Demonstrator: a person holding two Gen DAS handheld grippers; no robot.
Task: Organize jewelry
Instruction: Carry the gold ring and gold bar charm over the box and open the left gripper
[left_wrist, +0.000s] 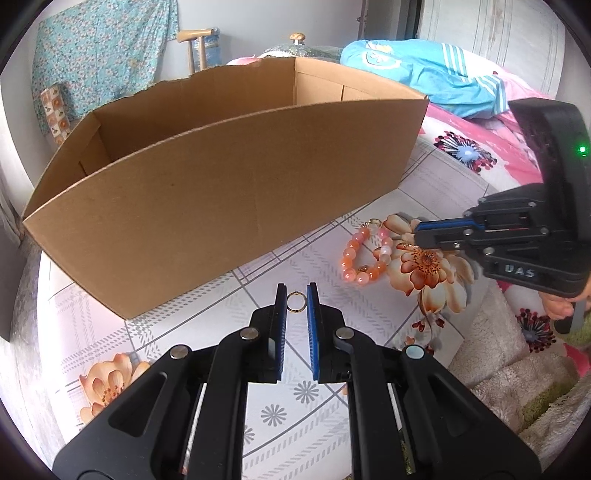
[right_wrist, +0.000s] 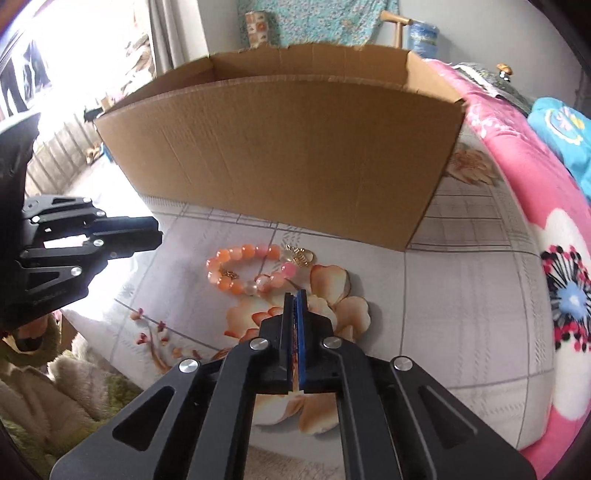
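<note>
A small gold ring (left_wrist: 296, 302) sits between the fingertips of my left gripper (left_wrist: 296, 295), whose blue pads touch it on both sides; it seems held just above the floral bedsheet. An orange and pink bead bracelet (left_wrist: 365, 254) lies on the sheet to the right, and shows in the right wrist view (right_wrist: 251, 267) with a small gold piece (right_wrist: 301, 254) beside it. My right gripper (right_wrist: 295, 295) is shut and empty, just short of the bracelet. It enters the left wrist view from the right (left_wrist: 417, 234). A large open cardboard box (left_wrist: 221, 177) stands behind everything (right_wrist: 280, 147).
A pink floral quilt (right_wrist: 535, 206) and blue clothing (left_wrist: 424, 74) lie to the right of the box. A fluffy beige blanket (left_wrist: 498, 369) lies at the bed's near edge. A patterned cloth hangs on the far wall (left_wrist: 99, 48).
</note>
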